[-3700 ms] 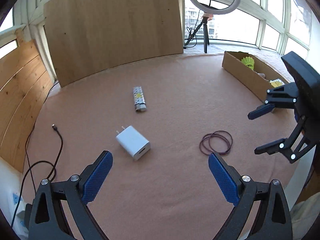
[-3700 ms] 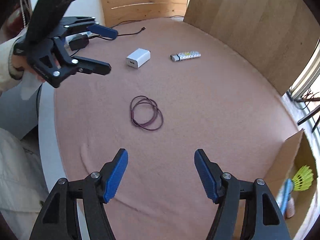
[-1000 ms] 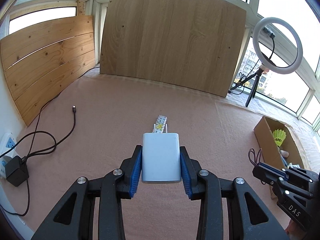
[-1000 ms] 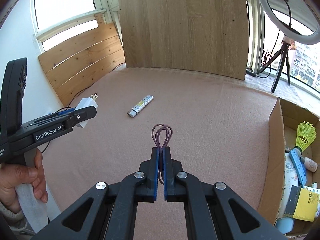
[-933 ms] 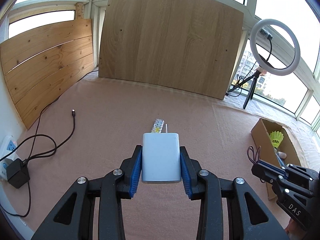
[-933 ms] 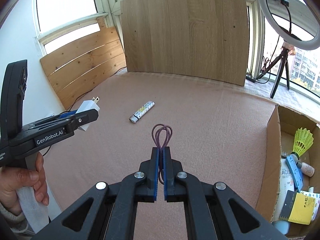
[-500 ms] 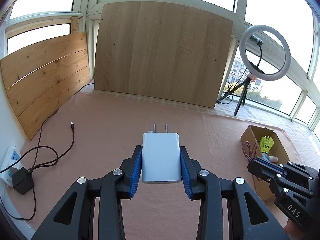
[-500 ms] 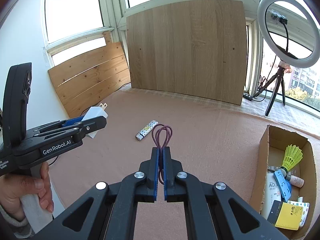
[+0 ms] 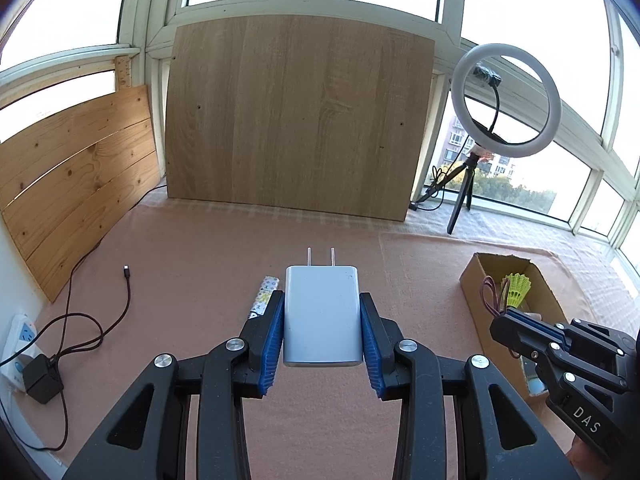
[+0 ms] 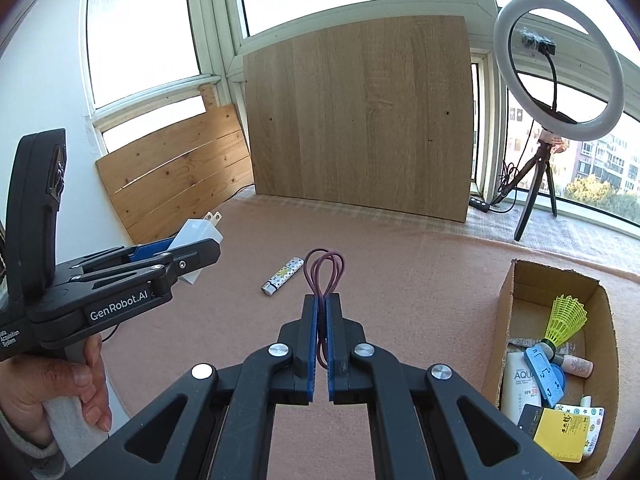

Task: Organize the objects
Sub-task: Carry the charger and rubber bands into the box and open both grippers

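My left gripper (image 9: 322,322) is shut on a white plug charger (image 9: 322,316), prongs pointing away, held above the pink cloth. My right gripper (image 10: 321,308) is shut on a purple hair tie (image 10: 323,270) whose loops stick up past the blue pads. In the right wrist view the left gripper (image 10: 192,250) shows at the left with the charger (image 10: 198,236), a hand below it. In the left wrist view the right gripper (image 9: 504,322) shows at the lower right with the hair tie (image 9: 491,294). A patterned lighter (image 10: 282,276) lies on the cloth, partly hidden behind the charger in the left wrist view.
A cardboard box (image 10: 506,292) at the right holds a yellow shuttlecock (image 10: 566,318), a sunscreen tube and several small items. A ring light on a tripod (image 9: 506,100) stands beyond it. A dark cable (image 9: 80,320) and a power strip (image 9: 18,340) lie at the left. Wooden boards (image 9: 296,120) stand behind.
Both grippers have risen with their loads, so the cloth, lighter and box look farther below. Neither grip has changed.
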Demonstrator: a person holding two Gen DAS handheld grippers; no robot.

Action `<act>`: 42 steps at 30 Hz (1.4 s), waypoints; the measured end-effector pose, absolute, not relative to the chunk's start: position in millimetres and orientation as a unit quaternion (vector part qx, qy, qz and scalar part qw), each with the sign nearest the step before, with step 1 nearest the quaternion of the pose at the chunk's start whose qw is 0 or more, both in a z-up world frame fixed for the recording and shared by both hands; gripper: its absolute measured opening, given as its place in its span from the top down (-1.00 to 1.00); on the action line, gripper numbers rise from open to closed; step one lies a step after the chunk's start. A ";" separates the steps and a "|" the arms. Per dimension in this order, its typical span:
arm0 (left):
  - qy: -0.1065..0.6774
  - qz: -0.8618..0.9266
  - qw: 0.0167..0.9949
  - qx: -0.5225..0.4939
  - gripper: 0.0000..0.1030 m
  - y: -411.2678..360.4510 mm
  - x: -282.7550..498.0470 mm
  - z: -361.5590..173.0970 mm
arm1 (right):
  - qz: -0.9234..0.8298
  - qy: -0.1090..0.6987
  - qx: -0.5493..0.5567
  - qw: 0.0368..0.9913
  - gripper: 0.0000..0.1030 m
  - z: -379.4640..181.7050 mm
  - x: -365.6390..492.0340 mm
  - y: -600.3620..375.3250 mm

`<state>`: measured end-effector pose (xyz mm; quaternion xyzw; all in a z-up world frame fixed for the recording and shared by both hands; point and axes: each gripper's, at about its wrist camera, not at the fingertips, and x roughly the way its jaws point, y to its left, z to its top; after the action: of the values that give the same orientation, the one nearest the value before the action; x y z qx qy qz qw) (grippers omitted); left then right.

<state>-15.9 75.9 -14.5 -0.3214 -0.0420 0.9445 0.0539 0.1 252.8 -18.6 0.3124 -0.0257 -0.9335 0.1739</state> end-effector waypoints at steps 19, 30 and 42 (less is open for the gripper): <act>0.017 0.925 0.169 -0.341 0.26 228.9 -58.1 -26.0 | -0.948 -0.079 0.299 0.073 0.93 -23.4 14.6 369.1; 0.049 0.901 0.253 -0.348 0.26 329.8 -70.8 -41.0 | -0.946 -0.112 0.305 -0.008 0.93 -38.6 35.4 445.6; 0.047 0.898 0.260 -0.352 -0.57 352.3 -69.0 -51.5 | -0.935 -0.125 0.329 -0.054 0.34 -53.2 45.7 474.1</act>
<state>-69.0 352.3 -51.5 -0.3519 0.0474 0.8979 0.2601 45.7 474.2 -53.2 0.3289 -0.1246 -0.9346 -0.0536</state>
